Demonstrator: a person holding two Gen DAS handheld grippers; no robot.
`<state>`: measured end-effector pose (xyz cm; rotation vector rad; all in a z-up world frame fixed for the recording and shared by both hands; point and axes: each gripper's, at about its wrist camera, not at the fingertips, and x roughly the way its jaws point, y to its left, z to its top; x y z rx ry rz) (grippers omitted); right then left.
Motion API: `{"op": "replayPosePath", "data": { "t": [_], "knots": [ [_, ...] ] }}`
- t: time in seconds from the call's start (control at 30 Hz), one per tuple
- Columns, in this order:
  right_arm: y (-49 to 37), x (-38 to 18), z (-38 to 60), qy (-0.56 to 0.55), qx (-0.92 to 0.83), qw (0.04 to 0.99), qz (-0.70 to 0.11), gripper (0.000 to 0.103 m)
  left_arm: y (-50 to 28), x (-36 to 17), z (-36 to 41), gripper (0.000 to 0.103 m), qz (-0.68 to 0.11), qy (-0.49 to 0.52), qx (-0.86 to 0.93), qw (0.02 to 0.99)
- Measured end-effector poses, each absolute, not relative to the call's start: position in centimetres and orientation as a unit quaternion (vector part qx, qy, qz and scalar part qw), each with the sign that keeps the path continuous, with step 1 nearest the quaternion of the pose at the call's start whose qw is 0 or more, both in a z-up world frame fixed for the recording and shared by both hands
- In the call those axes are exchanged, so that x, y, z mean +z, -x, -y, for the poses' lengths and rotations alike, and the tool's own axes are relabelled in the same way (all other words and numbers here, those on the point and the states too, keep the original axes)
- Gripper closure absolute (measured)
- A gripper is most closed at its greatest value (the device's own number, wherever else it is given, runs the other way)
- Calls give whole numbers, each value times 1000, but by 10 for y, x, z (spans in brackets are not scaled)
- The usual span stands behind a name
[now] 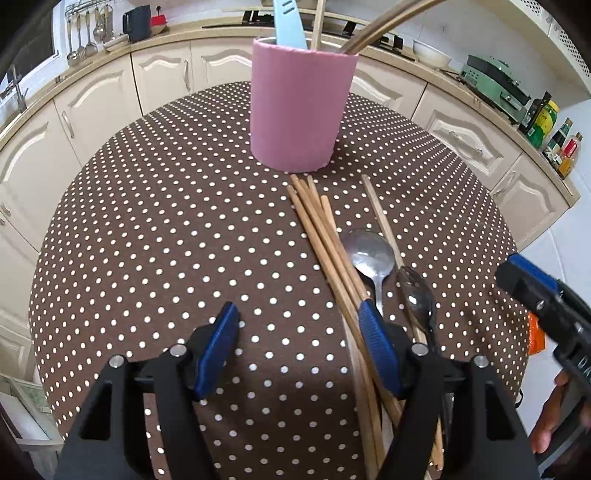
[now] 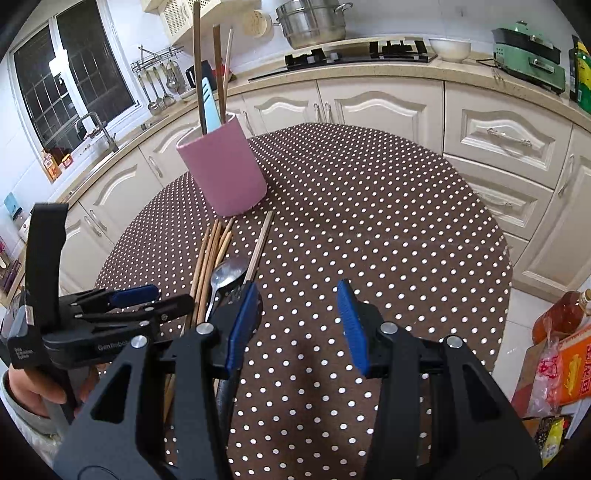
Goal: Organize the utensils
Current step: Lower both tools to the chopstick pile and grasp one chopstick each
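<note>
Pink and smooth-sided, the round holder (image 1: 301,110) stands upright at the far middle of the desk (image 1: 147,240). Out of its open top rise a pale blue slotted spatula (image 1: 290,26), a light wooden stick (image 1: 318,22) and a few darker brown chopsticks (image 1: 380,26) leaning right.

Just near of the holder's base, a bundle of bamboo chopsticks (image 1: 325,240) lies flat, its far ends almost at the pink wall. A single chopstick (image 1: 380,218) lies a little to the right of the bundle. Beside them rests a steel spoon (image 1: 369,254), bowl up and shiny, and a second dark metal utensil (image 1: 417,295) just right of it, too blurred to name.

A brown cloth with white dots covers the round desk. Its left half and far right part are bare, giving open room on both sides of the utensils. Cream cabinets (image 2: 388,107) curve close behind the far edge.

The left gripper (image 1: 299,339) hangs over the near part of the desk with its blue ribbed fingers (image 1: 218,347) set wide and nothing between them; its right finger sits over the chopstick bundle. The right gripper (image 2: 295,321) has fingers moderately apart over bare cloth, holding nothing, just right of the spoon handle.
</note>
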<state>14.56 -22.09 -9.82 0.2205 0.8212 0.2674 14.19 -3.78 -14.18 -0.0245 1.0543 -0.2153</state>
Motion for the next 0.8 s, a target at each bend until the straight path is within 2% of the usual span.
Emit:
{"op": "replayPosePath", "data": {
  "t": [0.5, 0.57, 0.63, 0.67, 0.73, 0.8],
  "knots": [
    [-164, -99, 208, -83, 141, 890, -425, 58, -168, -142, 36, 37, -517, -48, -91, 850],
    [-174, -97, 201, -77, 149, 882, -439, 58, -176, -140, 34, 46, -517, -49, -87, 850],
    [-187, -99, 194, -70, 154, 870, -463, 58, -181, -139, 27, 60, -519, -43, -83, 850],
    [-193, -100, 191, -70, 157, 864, -473, 58, -184, -139, 24, 63, -521, -39, -84, 849],
    [-208, -105, 183, -66, 156, 850, -499, 58, -191, -138, 17, 78, -523, -33, -81, 848],
    [-219, -109, 176, -67, 159, 840, -515, 60, -196, -138, 10, 89, -525, -22, -77, 847]
  ]
}}
